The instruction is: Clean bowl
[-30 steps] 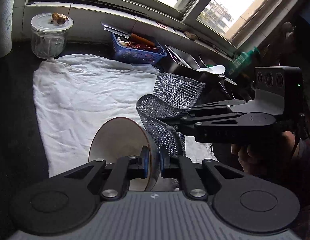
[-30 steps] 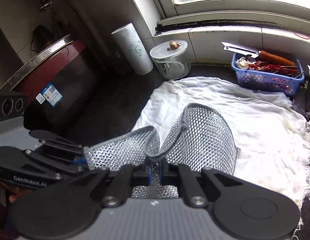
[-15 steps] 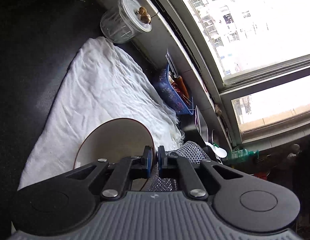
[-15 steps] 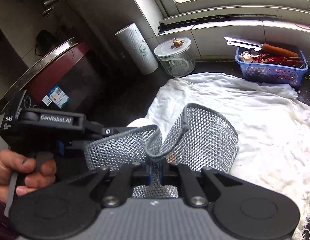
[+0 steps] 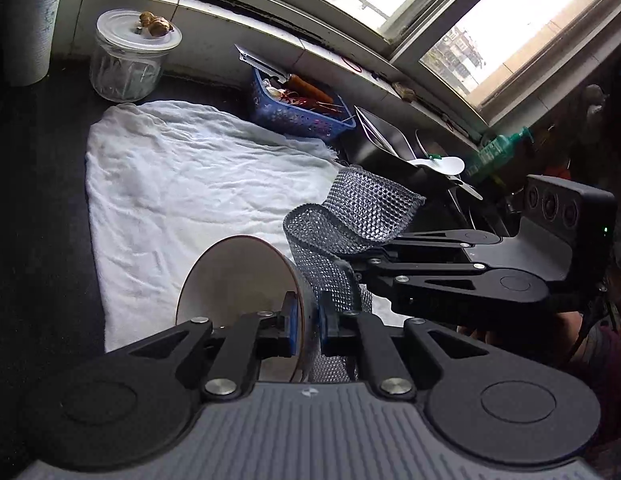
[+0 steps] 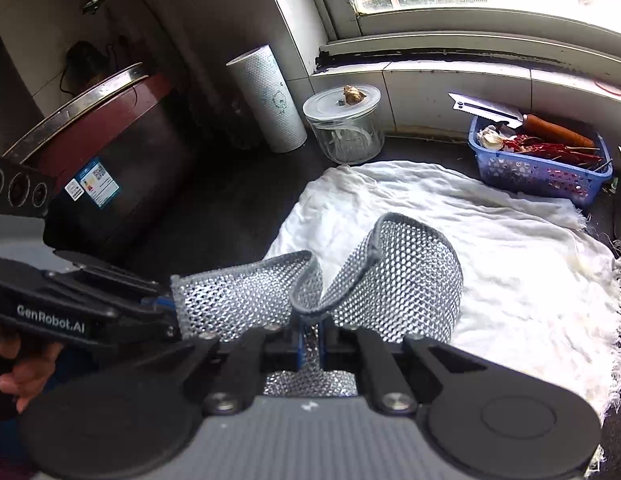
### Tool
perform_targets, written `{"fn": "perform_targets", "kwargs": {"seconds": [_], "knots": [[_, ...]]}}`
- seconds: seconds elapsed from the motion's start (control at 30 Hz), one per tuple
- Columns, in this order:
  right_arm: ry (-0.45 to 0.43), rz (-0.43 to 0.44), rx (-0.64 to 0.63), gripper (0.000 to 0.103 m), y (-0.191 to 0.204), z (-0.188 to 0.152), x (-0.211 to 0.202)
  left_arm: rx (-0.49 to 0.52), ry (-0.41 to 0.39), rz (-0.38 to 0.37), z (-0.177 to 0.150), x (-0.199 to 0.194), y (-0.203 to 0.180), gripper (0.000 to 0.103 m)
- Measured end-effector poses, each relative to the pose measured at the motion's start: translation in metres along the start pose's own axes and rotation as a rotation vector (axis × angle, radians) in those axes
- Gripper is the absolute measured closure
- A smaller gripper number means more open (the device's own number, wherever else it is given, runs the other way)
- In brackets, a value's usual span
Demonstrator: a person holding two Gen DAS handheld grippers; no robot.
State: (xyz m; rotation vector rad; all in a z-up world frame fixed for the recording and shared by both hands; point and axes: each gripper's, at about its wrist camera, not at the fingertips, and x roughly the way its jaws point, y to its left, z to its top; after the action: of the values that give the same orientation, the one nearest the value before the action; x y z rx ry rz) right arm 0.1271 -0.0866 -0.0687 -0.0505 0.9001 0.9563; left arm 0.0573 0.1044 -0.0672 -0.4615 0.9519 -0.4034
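My left gripper (image 5: 308, 320) is shut on the rim of a bowl (image 5: 238, 280), pale inside with a brown edge, held on its side above the towel. A silver mesh scrubbing cloth (image 5: 350, 216) curls against the bowl's outer side. My right gripper (image 5: 350, 268) comes in from the right and pinches that cloth. In the right wrist view the right gripper (image 6: 310, 340) is shut on the mesh cloth (image 6: 398, 280), which folds up in two loops. There the left gripper (image 6: 168, 312) sits at the left edge of the cloth, and the bowl is hidden behind it.
A white towel (image 5: 182, 184) covers the dark counter. Behind it stand a glass jar (image 5: 130, 60), a blue basket (image 5: 298, 112) with a knife and chillies, and a paper roll (image 6: 270, 96). A red cooker (image 6: 102, 160) is at the left; a metal tray and spoon (image 5: 438, 166) lie right.
Half a second ago the left gripper had swung and tilted with the bowl; now it is back about where it was a second ago. The right gripper and cloth have hardly moved.
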Motion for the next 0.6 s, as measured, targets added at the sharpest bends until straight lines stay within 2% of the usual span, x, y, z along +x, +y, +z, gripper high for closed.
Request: {"fn": "perform_targets", "kwargs": {"seconds": [0.07, 0.13, 0.23, 0.3, 0.4, 0.47, 0.53, 0.6], "knots": [[-0.001, -0.005, -0.010, 0.096, 0.001, 0.001, 0.000, -0.028, 0.003, -0.011, -0.002, 0.005, 0.000, 0.096], [-0.002, -0.002, -0.011, 0.096, 0.000, 0.000, -0.002, -0.164, -0.024, -0.048, -0.005, 0.008, 0.011, 0.098], [-0.003, 0.000, -0.001, 0.096, -0.002, -0.003, -0.007, -0.417, -0.103, -0.108, -0.014, 0.012, 0.032, 0.099], [0.004, 0.002, -0.013, 0.096, 0.001, -0.007, -0.011, -0.554, -0.155, -0.117, -0.017, 0.013, 0.040, 0.099], [0.017, -0.009, -0.052, 0.096, 0.010, -0.013, -0.011, -0.688, -0.229, -0.109, -0.018, 0.012, 0.050, 0.098], [0.029, -0.005, -0.077, 0.096, 0.019, -0.017, -0.009, -0.714, -0.254, -0.092, -0.015, 0.010, 0.053, 0.098], [0.036, -0.015, -0.114, 0.096, 0.028, -0.020, -0.006, -0.627, -0.233, -0.040, -0.005, 0.008, 0.047, 0.097], [0.037, -0.025, -0.124, 0.096, 0.030, -0.020, -0.002, -0.523, -0.158, -0.009, 0.005, 0.007, 0.039, 0.097]]}}
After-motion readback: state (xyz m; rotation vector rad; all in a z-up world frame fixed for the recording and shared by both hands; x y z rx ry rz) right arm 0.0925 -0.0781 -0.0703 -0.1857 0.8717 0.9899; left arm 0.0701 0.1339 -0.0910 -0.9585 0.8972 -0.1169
